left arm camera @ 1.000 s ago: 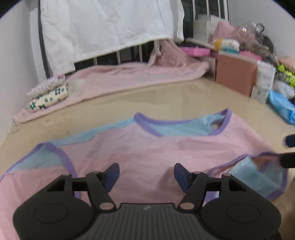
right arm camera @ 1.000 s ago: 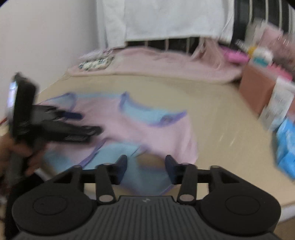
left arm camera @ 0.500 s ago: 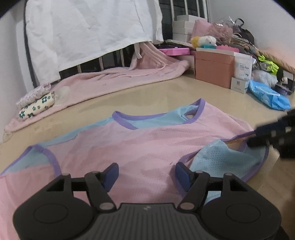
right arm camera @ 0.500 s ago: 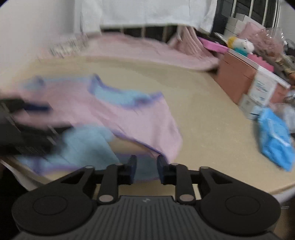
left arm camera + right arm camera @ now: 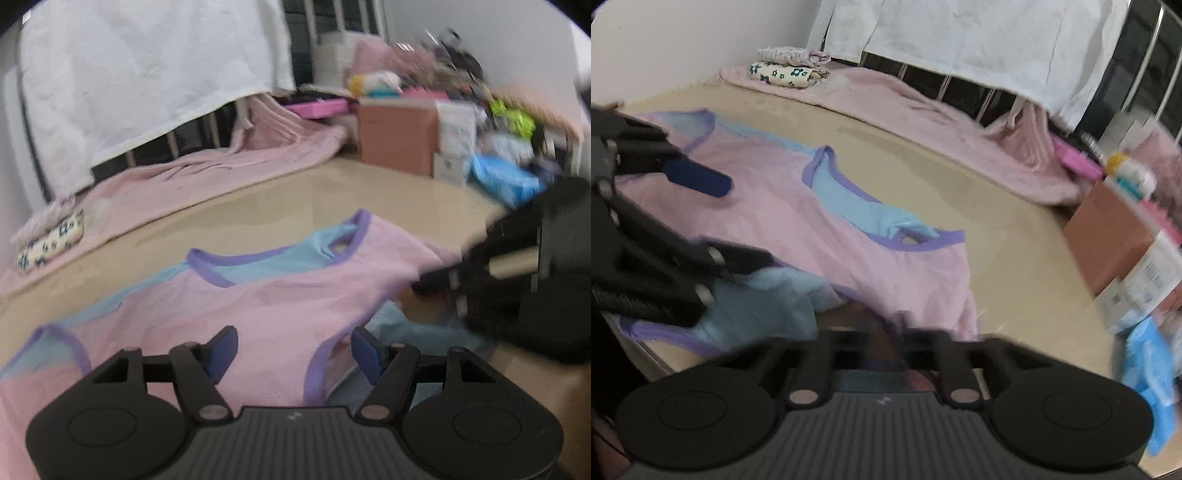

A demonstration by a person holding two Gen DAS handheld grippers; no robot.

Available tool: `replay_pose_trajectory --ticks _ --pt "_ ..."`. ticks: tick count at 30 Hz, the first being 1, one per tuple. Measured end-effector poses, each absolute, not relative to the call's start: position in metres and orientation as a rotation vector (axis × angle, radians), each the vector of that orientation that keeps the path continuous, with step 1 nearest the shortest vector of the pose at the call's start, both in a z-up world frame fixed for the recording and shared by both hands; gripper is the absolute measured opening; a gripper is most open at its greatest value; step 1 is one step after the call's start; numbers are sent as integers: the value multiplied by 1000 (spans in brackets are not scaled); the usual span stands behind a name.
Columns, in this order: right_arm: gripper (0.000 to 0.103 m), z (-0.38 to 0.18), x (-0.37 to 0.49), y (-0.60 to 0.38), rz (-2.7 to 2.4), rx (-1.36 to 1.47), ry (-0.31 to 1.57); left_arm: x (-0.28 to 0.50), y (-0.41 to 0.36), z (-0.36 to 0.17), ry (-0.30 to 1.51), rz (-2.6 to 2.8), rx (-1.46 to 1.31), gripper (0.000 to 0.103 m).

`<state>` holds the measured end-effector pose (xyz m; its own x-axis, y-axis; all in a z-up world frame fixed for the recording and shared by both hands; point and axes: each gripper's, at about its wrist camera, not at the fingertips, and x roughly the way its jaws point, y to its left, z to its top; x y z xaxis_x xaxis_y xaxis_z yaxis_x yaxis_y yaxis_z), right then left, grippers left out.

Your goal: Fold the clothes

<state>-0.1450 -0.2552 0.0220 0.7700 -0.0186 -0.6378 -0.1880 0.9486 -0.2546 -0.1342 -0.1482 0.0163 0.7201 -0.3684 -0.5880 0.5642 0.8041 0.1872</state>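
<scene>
A pink garment (image 5: 258, 314) with a light-blue back and purple trim lies spread on the beige table (image 5: 332, 199). My left gripper (image 5: 293, 350) hovers open just above its near hem, with nothing between the blue pads. In the right wrist view the garment (image 5: 783, 206) has its blue sleeve (image 5: 768, 299) folded over, and the left gripper (image 5: 738, 225) sits at the left. My right gripper (image 5: 882, 332) is blurred, with its fingers drawn together at the garment's right edge. In the left wrist view the cloth pulls toward the right gripper (image 5: 436, 282).
A pink blanket (image 5: 207, 173) lies along the table's far side below a white sheet (image 5: 140, 74) hung on a metal rail. Folded clothes (image 5: 790, 66) are stacked in the far left corner. A brown box (image 5: 395, 136), white cartons and a blue packet (image 5: 506, 181) crowd the right.
My right gripper has narrowed from open and moved in onto the garment's right edge. The pink cloth there is now drawn toward it. My left gripper stays open over the hem.
</scene>
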Motion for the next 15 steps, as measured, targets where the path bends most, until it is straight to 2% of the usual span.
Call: replay_pose_trajectory --ticks 4,5,7,9,11,13,15 --pt "2 45 -156 -256 124 -256 612 -135 -150 12 563 -503 379 67" --pt "2 51 -160 -256 132 -244 590 -133 -149 12 570 -489 368 64" --pt "2 64 -167 -255 147 -221 545 -128 -143 13 597 -473 331 41" --pt "2 66 -170 -253 166 -224 533 -124 -135 14 628 -463 287 11" --pt "3 57 -169 -251 175 -242 588 -125 -126 17 649 -446 249 8" --pt "9 46 -166 -249 178 -262 669 -131 -120 18 650 -453 262 8" --pt "14 43 -169 -251 185 -240 698 -139 -114 18 650 -460 278 19"
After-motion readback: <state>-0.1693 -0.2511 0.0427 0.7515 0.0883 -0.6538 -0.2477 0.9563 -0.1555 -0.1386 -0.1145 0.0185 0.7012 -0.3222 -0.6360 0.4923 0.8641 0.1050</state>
